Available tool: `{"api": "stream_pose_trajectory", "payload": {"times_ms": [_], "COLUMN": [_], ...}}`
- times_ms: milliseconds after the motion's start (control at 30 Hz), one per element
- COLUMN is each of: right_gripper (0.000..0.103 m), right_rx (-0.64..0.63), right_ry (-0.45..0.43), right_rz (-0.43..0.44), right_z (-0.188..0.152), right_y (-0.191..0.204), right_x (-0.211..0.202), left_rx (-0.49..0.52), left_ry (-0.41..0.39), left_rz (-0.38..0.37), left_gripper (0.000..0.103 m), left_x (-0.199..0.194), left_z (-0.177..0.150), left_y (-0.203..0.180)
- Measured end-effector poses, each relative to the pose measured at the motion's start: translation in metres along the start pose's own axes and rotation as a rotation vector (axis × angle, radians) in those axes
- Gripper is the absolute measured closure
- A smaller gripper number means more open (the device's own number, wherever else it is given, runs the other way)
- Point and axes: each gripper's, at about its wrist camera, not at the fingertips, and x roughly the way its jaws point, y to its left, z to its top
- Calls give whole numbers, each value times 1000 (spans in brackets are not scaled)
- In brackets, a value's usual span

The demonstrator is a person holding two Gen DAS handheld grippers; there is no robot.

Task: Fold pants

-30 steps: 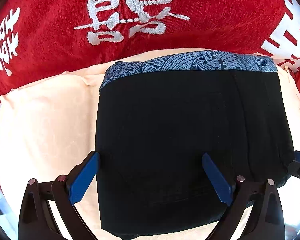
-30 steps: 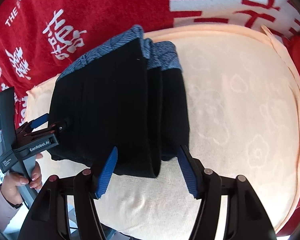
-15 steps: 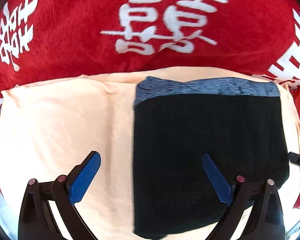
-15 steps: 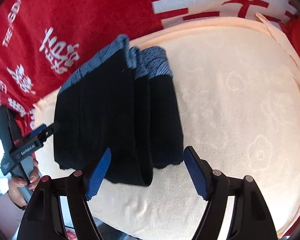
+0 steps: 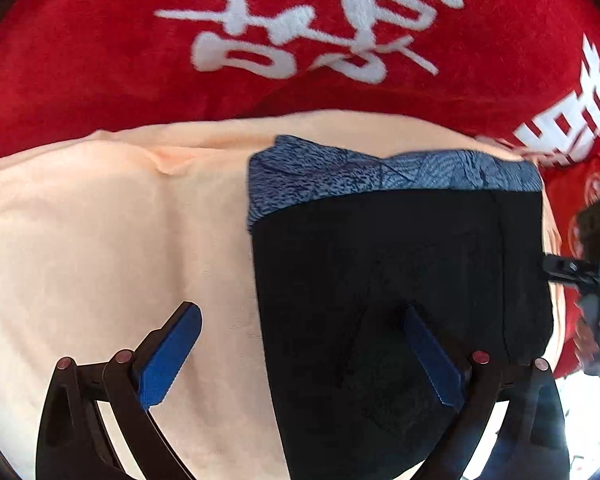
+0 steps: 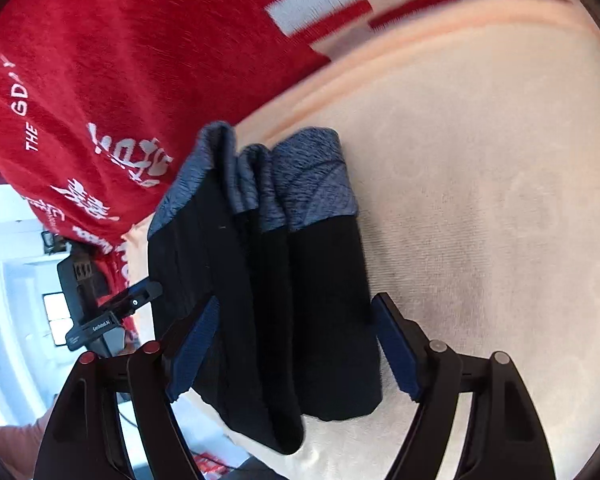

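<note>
- Two grippers are in your hands, both angled down at the folded pants (image 5: 400,280), which lie on a peach-coloured towel (image 5: 100,240) spread over a red blanket with white characters (image 5: 100,60).
- Your left gripper (image 5: 300,356) has its blue-padded fingers (image 5: 168,356) spread wide. One pad hangs over bare towel, the other over the black cloth, so the near left edge of the pants sits between them. Neither pad presses on the fabric.
- Your right gripper (image 6: 296,352) also stands wide; its jaws have just been opening. The folded bundle (image 6: 268,280) lies between the two blue pads (image 6: 396,352), and a gap shows beside the right-hand pad. Whether the other pad touches the cloth, you cannot tell.
- From the right wrist view the pants show as several stacked black layers, with the blue-grey patterned waistband (image 6: 312,176) at the far end, toward the blanket.
- From the left wrist view that waistband (image 5: 380,172) runs along the far edge of the flat black rectangle.
- Each wrist view catches the other gripper at the picture's edge, just beside the pants.
</note>
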Motion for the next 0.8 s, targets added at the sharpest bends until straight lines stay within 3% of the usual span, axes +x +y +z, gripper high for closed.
{"api": "stream_pose_trajectory", "payload": {"times_ms": [367,567,600,633,667,800], "right_gripper": [22,21,23,27,29,48], "right_rx": [-51,-42,-28,-26,-31,-22], "right_ry": [64,97,98,98,96,83], "right_rz": [155,165,160,144,123,120], "right_z": [14,24,24,24,23,20], "right_y": [-2,0,0,2,4,12], "right_x": [20,33,33,33,32,30], "left_rx": [-38,-72,-75,-76,-81,-54], "left_ry": [45,22,12,3,-9,-34], "left_rz": [-146,-181,-182,-195,-219,-180], "left_gripper": [1,0,3,15,19,34], "left_x": [23,33,32,28,24,8], "left_z": [6,10,10,8,6,3], "left_y": [4,-1,-1,1,-2,-12]}}
